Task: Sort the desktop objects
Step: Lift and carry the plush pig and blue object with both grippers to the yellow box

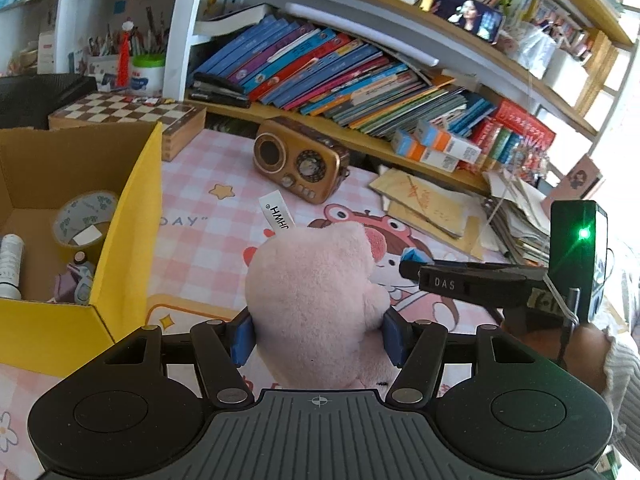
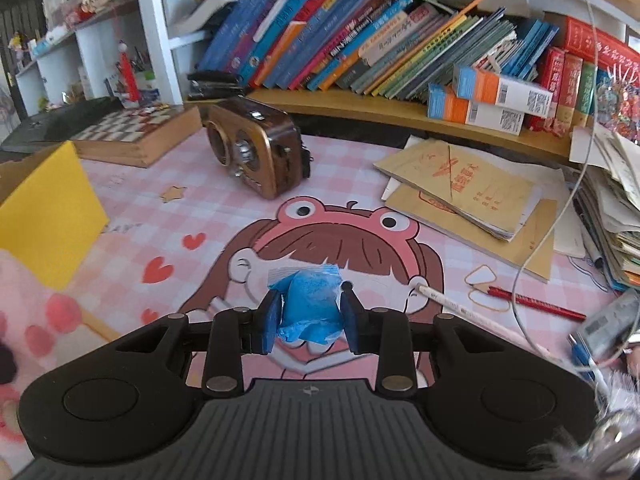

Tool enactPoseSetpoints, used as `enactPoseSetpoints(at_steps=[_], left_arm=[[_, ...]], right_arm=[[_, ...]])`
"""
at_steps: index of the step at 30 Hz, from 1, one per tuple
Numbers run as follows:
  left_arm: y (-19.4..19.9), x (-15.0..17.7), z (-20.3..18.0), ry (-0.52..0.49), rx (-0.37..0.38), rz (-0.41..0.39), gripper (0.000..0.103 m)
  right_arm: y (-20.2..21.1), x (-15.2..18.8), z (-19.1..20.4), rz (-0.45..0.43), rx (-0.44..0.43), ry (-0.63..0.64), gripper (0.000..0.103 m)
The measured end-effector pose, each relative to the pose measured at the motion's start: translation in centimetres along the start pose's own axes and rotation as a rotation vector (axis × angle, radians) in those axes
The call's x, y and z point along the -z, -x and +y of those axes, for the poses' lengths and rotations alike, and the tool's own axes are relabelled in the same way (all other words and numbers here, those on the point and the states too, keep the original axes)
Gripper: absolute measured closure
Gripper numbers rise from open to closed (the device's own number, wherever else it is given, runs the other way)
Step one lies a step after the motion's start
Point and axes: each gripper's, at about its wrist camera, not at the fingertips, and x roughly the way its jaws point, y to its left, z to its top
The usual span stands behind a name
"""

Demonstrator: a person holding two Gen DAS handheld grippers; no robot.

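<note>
The left gripper (image 1: 320, 336) has its blue fingers (image 1: 242, 338) pressed into both sides of a pink plush toy (image 1: 316, 300), and the soft body bulges between them, so the hold looks firm enough to carry it. The toy is held above the pink checked mat of the bench (image 1: 200, 240), with its white label (image 1: 276, 210) pointing up and away, and the yellow cardboard box (image 1: 124, 240) stands just to the left. In this box a roll of tape (image 1: 82, 218), a white bottle (image 1: 10, 266) and some small items already lie, so I judge it is the place where loose things are collected, and the toy probably goes there too. The right gripper (image 2: 308, 316) pinches a crumpled blue packet (image 2: 310, 304) between its fingers (image 2: 270, 322), over the cartoon girl printed on the mat; whether it touches the mat I cannot tell. A thin packet like this is easier to hold when it is squeezed in the middle, as here. A brown retro radio (image 2: 256, 152), a chessboard box (image 1: 132, 118), paper notebooks (image 2: 464, 192), a red pencil (image 2: 532, 302) and a white pencil (image 2: 444, 300) remain on the bench, so much sorting seems not yet done.
</note>
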Motion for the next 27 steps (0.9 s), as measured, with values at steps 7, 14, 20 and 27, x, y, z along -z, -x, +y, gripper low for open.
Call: enactPoseSetpoints(at_steps=[7,14,20,27], left_arm=[[2.4,1.1,0.3,-0.022,0.043,-0.014,0.042],[5.7,2.7,1.6,-0.041,0.07,-0.039,0.042],[8.9,4.2,4.0,-0.051,0.077,-0.042,0.042],[11.5,6.6,7.7,-0.051,0.073,-0.011,0.042]], right_arm=[[4.5,2.1,2.1,-0.029,0.017,0.018,0.073],[9.1,5.0,4.8,-0.015,0.027,0.01,0.073],[12.6,7.6,8.0,-0.008,0.042,-0.012,0.073],[15.4,10.3,12.3,0.005,0.063,-0.039,0.073]])
